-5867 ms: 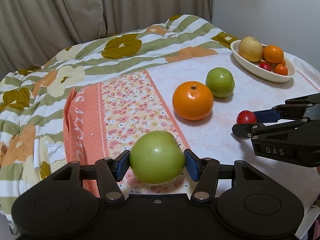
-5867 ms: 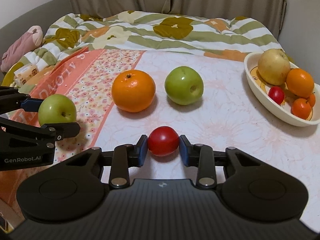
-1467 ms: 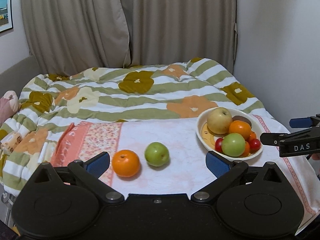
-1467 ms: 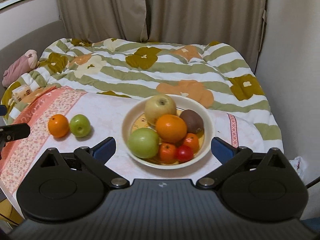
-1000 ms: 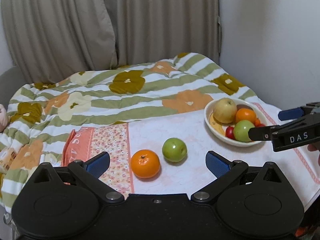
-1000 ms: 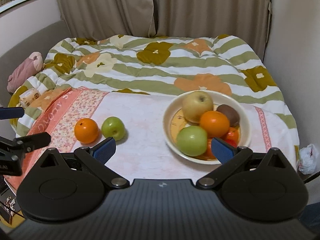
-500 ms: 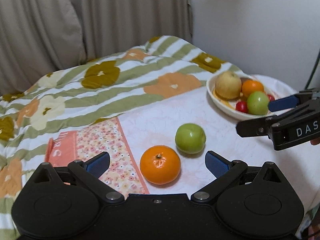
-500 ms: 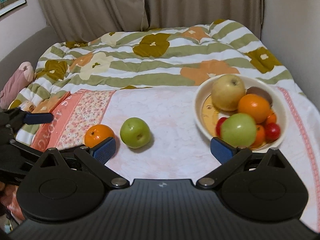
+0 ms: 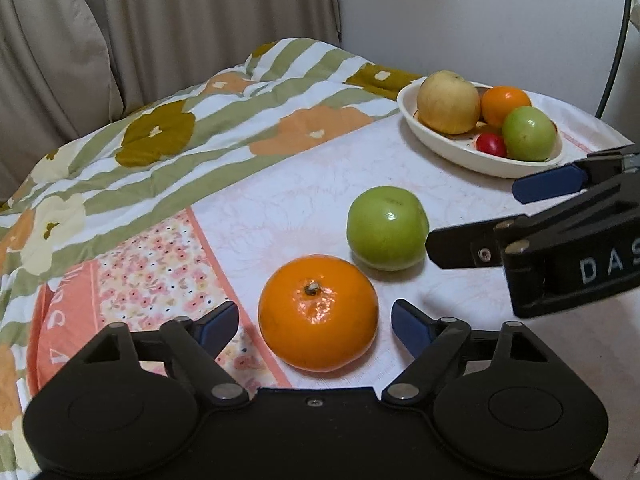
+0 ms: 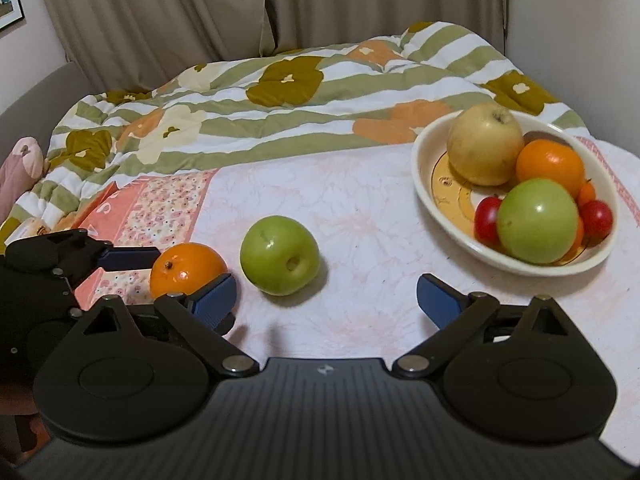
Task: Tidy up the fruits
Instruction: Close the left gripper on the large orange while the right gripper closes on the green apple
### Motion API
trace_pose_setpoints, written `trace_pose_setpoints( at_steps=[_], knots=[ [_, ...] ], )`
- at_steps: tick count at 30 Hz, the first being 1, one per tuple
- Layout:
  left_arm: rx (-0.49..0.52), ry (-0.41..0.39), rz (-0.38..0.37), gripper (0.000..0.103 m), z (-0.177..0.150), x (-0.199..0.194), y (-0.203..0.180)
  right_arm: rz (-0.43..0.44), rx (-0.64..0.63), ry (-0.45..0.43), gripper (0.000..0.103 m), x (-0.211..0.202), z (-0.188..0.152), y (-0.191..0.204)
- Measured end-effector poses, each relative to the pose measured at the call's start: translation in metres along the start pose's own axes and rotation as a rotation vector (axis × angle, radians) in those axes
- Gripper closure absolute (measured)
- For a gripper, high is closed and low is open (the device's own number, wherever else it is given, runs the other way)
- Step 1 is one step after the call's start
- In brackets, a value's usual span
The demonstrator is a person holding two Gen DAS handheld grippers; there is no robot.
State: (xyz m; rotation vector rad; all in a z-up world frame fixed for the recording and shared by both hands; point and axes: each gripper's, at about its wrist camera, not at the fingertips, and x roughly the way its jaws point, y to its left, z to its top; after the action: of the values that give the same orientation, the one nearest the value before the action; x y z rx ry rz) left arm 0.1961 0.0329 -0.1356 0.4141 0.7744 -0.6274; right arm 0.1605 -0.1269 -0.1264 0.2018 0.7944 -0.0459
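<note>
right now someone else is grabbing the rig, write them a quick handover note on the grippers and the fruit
Left gripper: open, empty, fingers on either side of the orange on the table, not closed on it.
Right gripper: open, empty, lined up just short of the loose green apple.
Bowl at the right side of the table holds a yellow apple, an orange, a green apple and small red and orange fruits.
Done: those fruits are in the bowl.
Left: the orange and the loose green apple, both on the tablecloth, need to go into the bowl.
</note>
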Motion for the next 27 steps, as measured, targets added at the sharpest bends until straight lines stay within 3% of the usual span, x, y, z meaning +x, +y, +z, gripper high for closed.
trace_pose_setpoints(
  at_steps=[5, 12, 15, 27],
  knots=[
    [0.006, 0.005, -0.025, 0.035, 0.002, 0.006, 0.002, -0.007, 0.006, 0.001, 0.0, 0.007, -0.001, 0.003],
    [0.011, 0.002, -0.029, 0.036, -0.001, 0.004, 0.004, -0.007, 0.0, 0.003, 0.0, 0.014, 0.002, 0.008],
    [0.008, 0.005, -0.02, 0.036, -0.002, 0.003, 0.006, 0.012, -0.002, 0.004, 0.008, 0.017, 0.005, 0.01],
    [-0.034, 0.017, 0.019, 0.036, -0.013, -0.006, 0.022, 0.044, -0.018, 0.016, 0.017, 0.038, 0.008, 0.021]
  ],
)
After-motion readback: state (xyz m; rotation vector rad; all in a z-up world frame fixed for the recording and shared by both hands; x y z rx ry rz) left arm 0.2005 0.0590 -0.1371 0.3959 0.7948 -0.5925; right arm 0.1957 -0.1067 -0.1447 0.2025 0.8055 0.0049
